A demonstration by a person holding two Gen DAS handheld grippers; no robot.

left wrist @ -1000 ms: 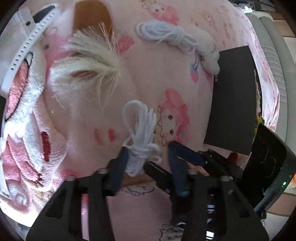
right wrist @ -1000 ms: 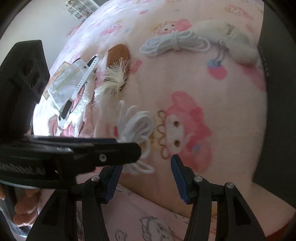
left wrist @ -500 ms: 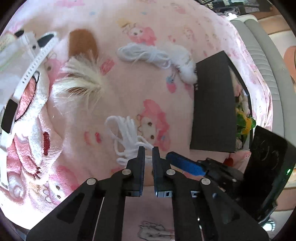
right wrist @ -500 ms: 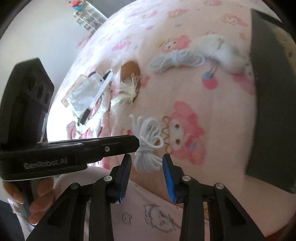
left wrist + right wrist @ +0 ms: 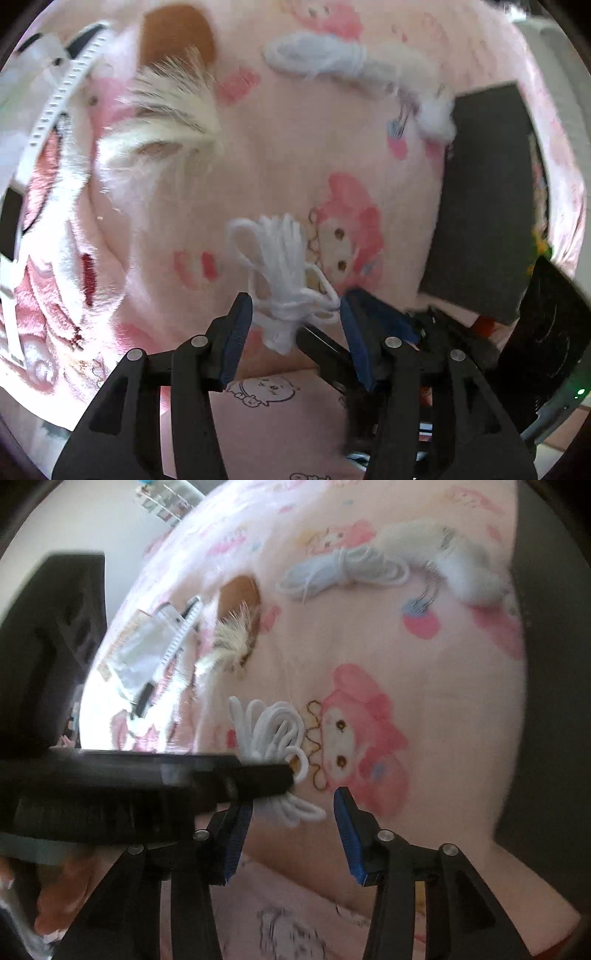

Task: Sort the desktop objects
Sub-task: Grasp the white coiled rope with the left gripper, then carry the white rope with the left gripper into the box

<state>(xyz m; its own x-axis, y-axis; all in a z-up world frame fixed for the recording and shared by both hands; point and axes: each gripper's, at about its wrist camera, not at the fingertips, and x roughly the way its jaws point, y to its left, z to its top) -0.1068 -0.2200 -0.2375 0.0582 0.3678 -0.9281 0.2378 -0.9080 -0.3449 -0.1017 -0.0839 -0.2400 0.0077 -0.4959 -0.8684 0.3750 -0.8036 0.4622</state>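
A bundle of white cord point(image 5: 284, 273) lies on the pink cartoon-print cloth point(image 5: 295, 147). My left gripper point(image 5: 295, 317) is open, its jaws on either side of the bundle's near end. My right gripper point(image 5: 291, 812) is open just behind the same bundle point(image 5: 273, 731), with the left gripper's finger crossing in front of it. A pale blue cord bundle point(image 5: 317, 55) and a white fluffy keychain point(image 5: 432, 110) lie farther back. A feather tuft point(image 5: 166, 114), a brown comb point(image 5: 177, 37) and a white watch strap point(image 5: 55, 96) lie at the left.
A dark box point(image 5: 484, 199) stands at the right edge of the cloth, also in the right wrist view point(image 5: 554, 664). A plastic packet point(image 5: 144, 650) lies at the far left. The cloth's front edge drops off just below the grippers.
My left gripper was shut half a second ago and has opened around the white cord's near end. My right gripper has opened wider and both have moved closer to the bundle.
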